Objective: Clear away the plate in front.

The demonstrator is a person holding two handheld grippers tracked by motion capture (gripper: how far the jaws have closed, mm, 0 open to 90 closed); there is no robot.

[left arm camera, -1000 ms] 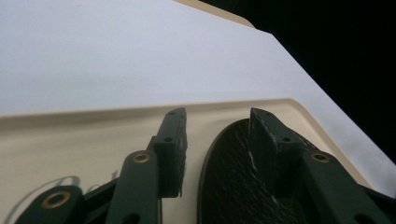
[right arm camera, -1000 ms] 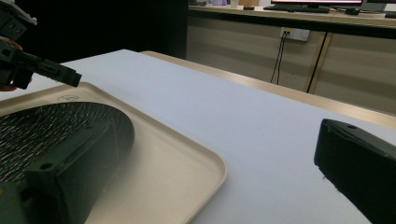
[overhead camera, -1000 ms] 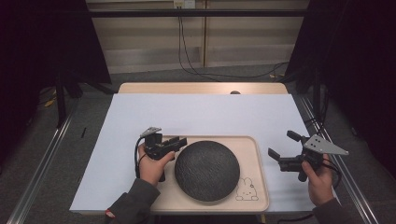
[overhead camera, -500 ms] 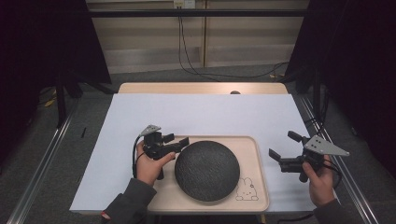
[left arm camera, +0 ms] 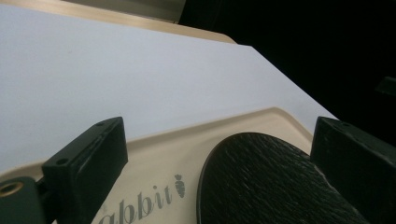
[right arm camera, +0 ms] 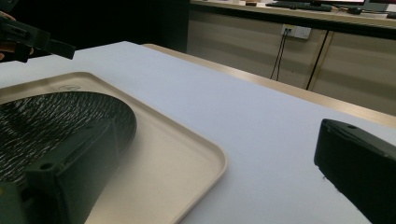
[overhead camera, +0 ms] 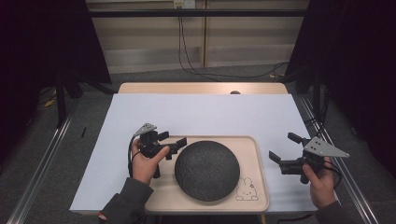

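Hovering my left gripper (overhead camera: 180, 141) beside the dark plate (overhead camera: 207, 170) on the tray (overhead camera: 259, 154), jaws just spread wide, holding nothing. Right gripper (overhead camera: 274, 158) open, empty too. Plate looks heavy, stiff, breakable; I'd pinch its rim.

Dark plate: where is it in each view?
High view: dark plate centred on the beige tray.
Left gripper view: bottom right, between the jaws.
Right gripper view: far left, partly behind the left jaw.
Shared landmark: the tray's raised rim.
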